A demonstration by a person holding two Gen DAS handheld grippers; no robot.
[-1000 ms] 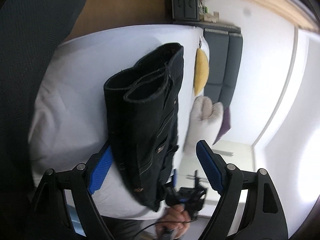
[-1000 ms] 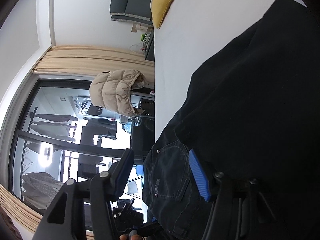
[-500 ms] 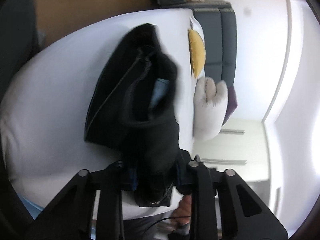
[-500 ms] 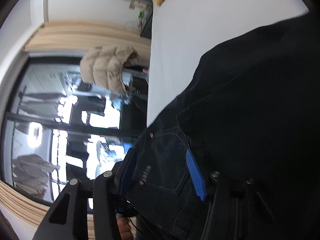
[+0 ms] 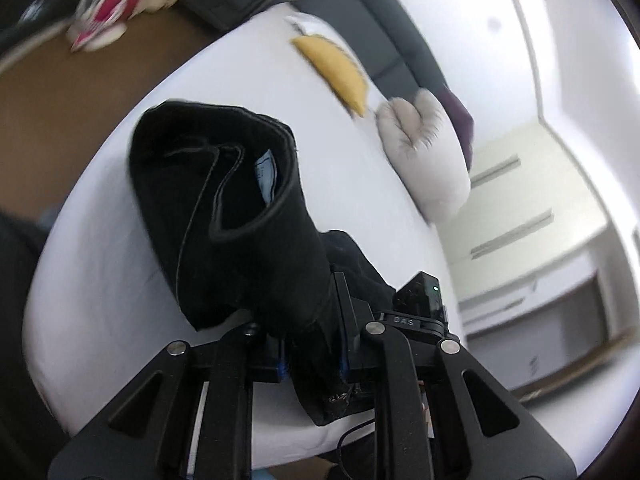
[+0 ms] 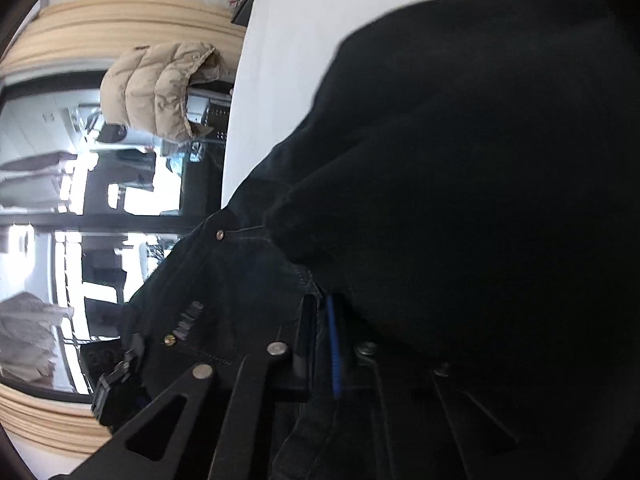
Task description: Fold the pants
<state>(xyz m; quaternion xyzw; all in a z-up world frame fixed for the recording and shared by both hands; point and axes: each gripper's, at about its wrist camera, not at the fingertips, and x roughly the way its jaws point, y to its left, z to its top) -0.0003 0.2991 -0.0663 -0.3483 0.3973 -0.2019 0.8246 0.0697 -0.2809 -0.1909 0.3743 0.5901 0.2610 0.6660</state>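
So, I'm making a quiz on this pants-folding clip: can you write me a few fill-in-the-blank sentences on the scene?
1. The pants held by the left gripper are ___ in colour.
2. The pants lie on a ___ bed.
3. The right gripper is shut on the ___.
4. Next to the grey pillow lies a ___ cushion.

Missing words: black; white; pants; yellow

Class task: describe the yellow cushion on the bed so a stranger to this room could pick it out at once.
Start at the white bed and look toward its dark grey upholstered headboard. There the flat mustard-yellow cushion lies beside a fluffy pale grey heart-shaped pillow; it alone is yellow and smooth.
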